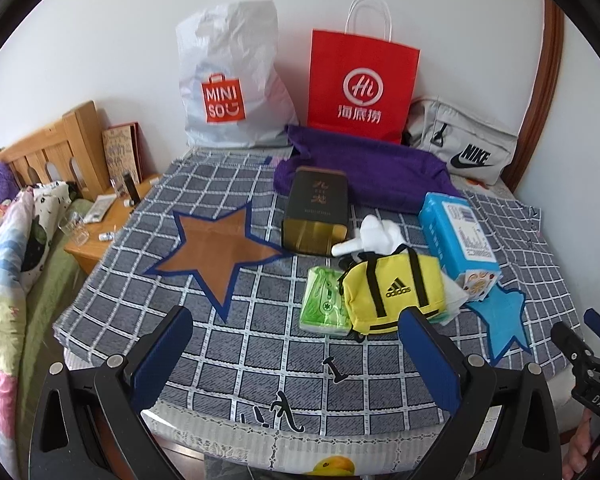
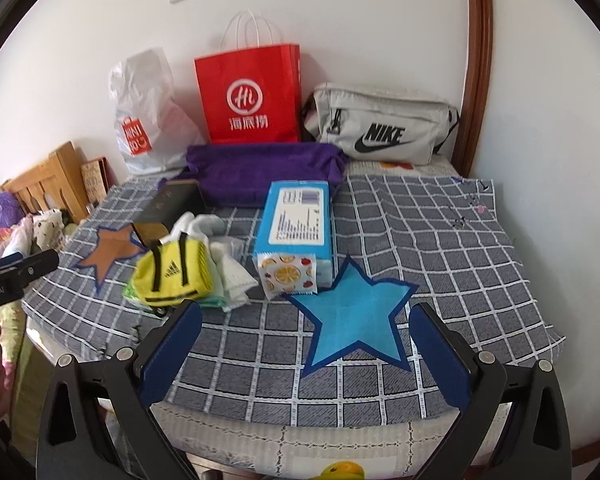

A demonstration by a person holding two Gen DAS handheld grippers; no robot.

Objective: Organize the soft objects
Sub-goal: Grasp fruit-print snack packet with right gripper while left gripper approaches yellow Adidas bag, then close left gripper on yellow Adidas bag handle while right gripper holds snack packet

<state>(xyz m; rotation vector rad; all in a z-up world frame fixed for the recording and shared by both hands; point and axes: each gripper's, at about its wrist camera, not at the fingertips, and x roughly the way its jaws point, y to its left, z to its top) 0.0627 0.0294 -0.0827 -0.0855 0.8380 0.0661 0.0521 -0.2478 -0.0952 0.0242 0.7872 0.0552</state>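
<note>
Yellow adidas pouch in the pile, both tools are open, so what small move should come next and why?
Probably ease the left tool forward toward the yellow pouch. Both tools are open and empty, and the pouch lies on top of the pile, just ahead of the left tool's right finger, nearer than the green tissue pack or white socks. The right tool hangs over the blue star.

I take the yellow Adidas pouch (image 1: 396, 292) as landmark: it lies on its side, zipped. Green tissue pack (image 1: 324, 302) lies flat, touching its left edge. White socks (image 1: 374, 236) are bunched just behind it. Blue tissue box (image 1: 456, 236) lies on its side to its right. Purple towel (image 1: 364, 168) is folded well behind.
</note>
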